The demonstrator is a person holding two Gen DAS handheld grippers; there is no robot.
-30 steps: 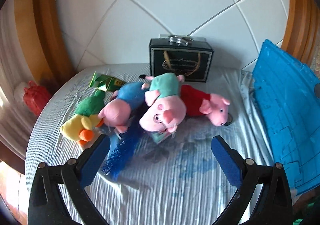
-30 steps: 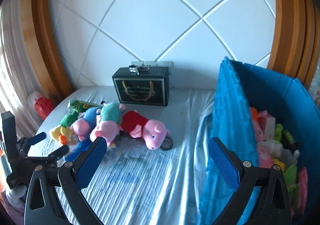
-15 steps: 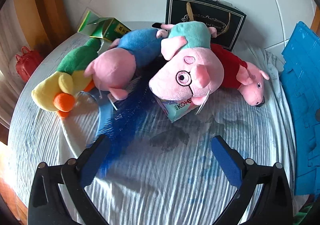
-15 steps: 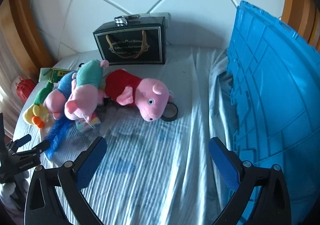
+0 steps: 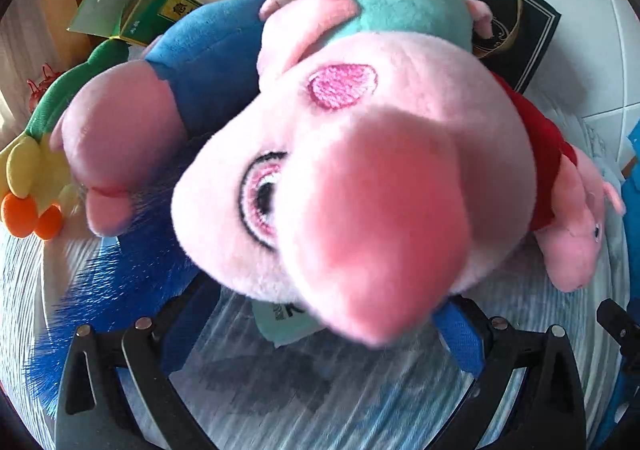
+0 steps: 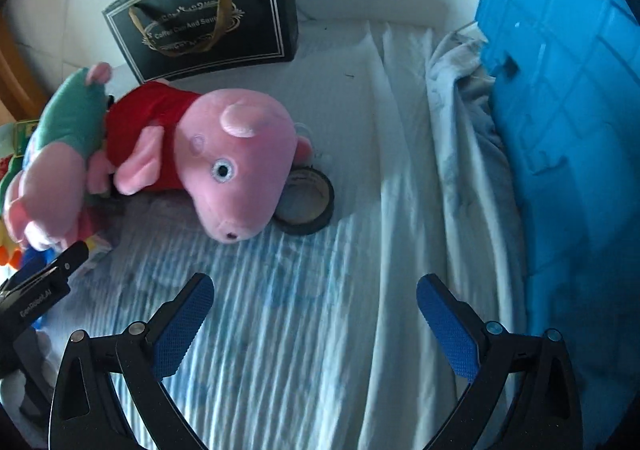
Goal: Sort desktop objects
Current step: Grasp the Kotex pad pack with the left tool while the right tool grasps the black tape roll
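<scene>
Pink teal-shirted plush pig (image 5: 360, 178) is framed between the spread fingers of the left gripper (image 5: 320, 326); right gripper (image 6: 316, 314) is released, red-dressed pig (image 6: 224, 166) at 11 o'clock

the big pink plush pig in a teal shirt (image 5: 360, 170) fills the open left gripper (image 5: 324, 314), blue-shirted plush pig (image 5: 168, 106) just beside it.
</scene>
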